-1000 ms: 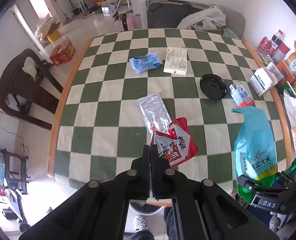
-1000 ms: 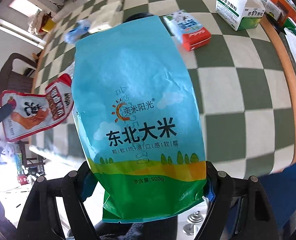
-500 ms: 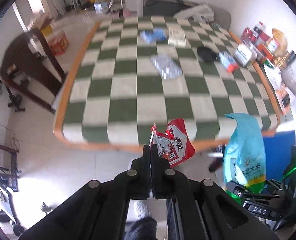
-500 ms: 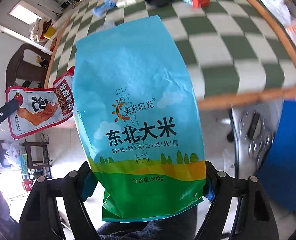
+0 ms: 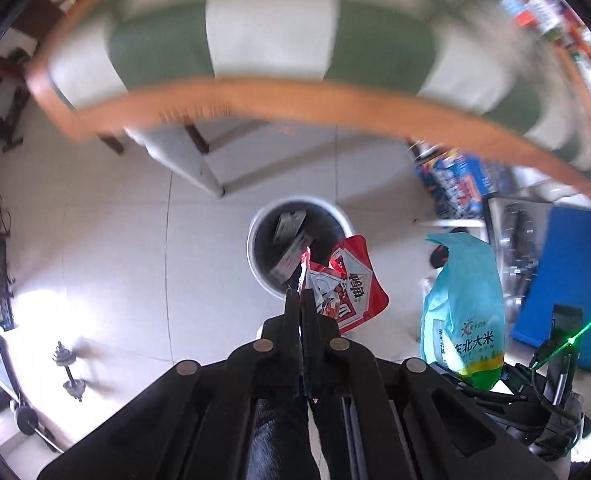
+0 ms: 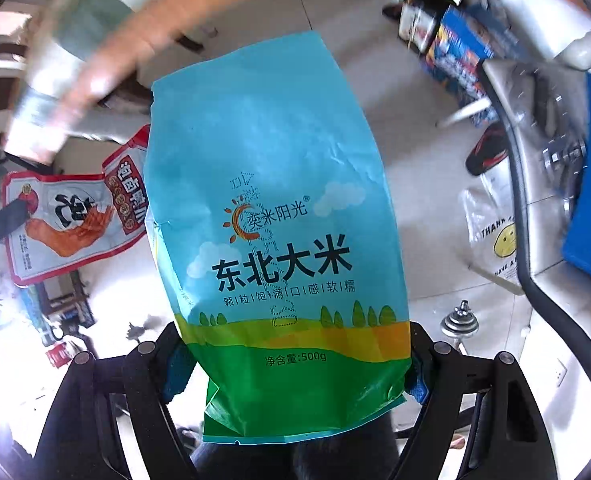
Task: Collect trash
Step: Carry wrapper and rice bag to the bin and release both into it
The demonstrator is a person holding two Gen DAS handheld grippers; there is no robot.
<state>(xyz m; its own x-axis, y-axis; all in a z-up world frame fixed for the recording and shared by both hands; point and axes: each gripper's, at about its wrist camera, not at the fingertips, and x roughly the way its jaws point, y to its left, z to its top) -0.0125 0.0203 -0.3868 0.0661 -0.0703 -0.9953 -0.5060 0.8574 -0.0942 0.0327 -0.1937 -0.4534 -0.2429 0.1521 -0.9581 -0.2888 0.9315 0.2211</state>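
My left gripper [image 5: 300,296] is shut on a red and white snack wrapper [image 5: 347,292], held above the floor just over the near rim of a white trash bin [image 5: 255,258] with a dark liner and some wrappers inside. My right gripper [image 6: 295,364] is shut on a blue and green rice bag [image 6: 279,232], which fills the middle of the right wrist view. The rice bag [image 5: 465,320] also shows at the right of the left wrist view. The red wrapper [image 6: 75,220] shows at the left of the right wrist view.
The checkered table [image 5: 287,96] with its wooden edge hangs above the bin. Blue boxes [image 5: 455,180] stand under the table at the right. Dumbbells [image 5: 69,372] lie on the tiled floor at left. A smiley plastic bag [image 6: 495,240] and a chair base are at right.
Both grippers have swung down from over the table top to below its edge, towards the floor. The trash bin has come into view under the red wrapper. Both still hold their items.
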